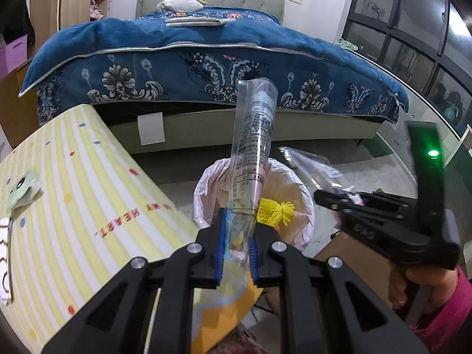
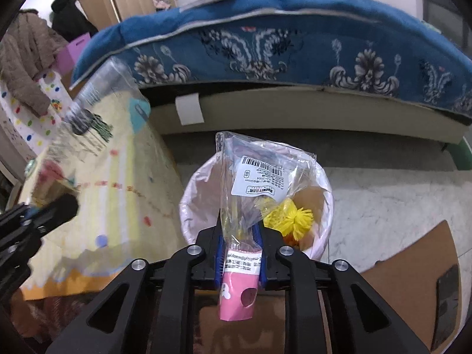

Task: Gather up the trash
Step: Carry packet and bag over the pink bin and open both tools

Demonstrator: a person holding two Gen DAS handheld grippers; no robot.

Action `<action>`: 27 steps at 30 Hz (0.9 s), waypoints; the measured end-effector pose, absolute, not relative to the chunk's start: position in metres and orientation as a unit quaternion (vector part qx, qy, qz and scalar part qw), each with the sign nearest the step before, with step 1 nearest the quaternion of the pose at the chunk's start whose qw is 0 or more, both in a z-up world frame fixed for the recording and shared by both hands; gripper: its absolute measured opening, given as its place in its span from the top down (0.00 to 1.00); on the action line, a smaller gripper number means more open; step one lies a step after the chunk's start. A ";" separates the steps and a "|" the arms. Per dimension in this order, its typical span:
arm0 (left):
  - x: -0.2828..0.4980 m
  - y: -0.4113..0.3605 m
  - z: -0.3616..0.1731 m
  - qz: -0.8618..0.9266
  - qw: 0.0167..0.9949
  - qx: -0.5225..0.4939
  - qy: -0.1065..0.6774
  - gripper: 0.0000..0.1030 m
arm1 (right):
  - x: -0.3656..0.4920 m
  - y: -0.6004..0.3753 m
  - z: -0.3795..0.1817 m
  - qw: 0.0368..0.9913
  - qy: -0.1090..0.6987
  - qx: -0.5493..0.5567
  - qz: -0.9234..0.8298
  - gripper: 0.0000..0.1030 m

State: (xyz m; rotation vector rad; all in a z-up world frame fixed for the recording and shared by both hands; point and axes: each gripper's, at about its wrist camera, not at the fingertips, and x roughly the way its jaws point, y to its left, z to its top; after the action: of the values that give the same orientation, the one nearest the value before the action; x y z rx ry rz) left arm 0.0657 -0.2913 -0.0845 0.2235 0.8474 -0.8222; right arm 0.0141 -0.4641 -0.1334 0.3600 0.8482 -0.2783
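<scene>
Striped table (image 1: 88, 183) with green packet (image 1: 22, 188), floor (image 2: 383, 194) with lined bin (image 2: 326, 206)

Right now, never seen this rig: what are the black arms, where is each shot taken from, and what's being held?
There is no robot. A person holds a hand-operated gripper in each hand, and each gripper carries a fisheye camera looking along its own two black fingers.

In the left camera's picture, the left gripper is shut on a clear wrapper with printed text. The right gripper shows at the side, with the person's hand on its handle.

In the right camera's picture, the right gripper is shut on a clear bag with a barcode label and a pink card end. The left gripper appears blurred at the left edge.

Both pieces hang over a lined bin on the floor, with something yellow inside. Beside it is a striped yellow table; behind, a bed with a blue cover.
</scene>
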 end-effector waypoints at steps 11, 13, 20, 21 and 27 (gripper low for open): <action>0.092 -0.314 -0.114 -0.380 0.809 0.113 0.435 0.89 | 0.056 -0.495 -0.186 0.862 0.459 0.183 -0.116 0.29; 0.096 -0.318 -0.118 -0.380 0.804 0.109 0.443 0.89 | 0.055 -0.498 -0.186 0.863 0.455 0.187 -0.113 0.20; 0.101 -0.329 -0.120 -0.384 0.801 0.109 0.446 0.89 | 0.044 -0.509 -0.174 0.874 0.433 0.187 -0.112 0.14; 0.102 -0.331 -0.120 -0.385 0.801 0.109 0.446 0.89 | 0.044 -0.509 -0.172 0.876 0.431 0.186 -0.112 0.14; 0.108 -0.351 -0.121 -0.392 0.793 0.113 0.452 0.86 | 0.036 -0.510 -0.158 0.883 0.424 0.157 -0.127 0.13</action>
State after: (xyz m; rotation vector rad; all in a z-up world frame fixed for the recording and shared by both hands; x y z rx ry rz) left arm 0.1084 -0.3505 -0.1213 0.2424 0.9709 -0.8438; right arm 0.0364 -0.5103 -0.1579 0.3267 0.8831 -0.2640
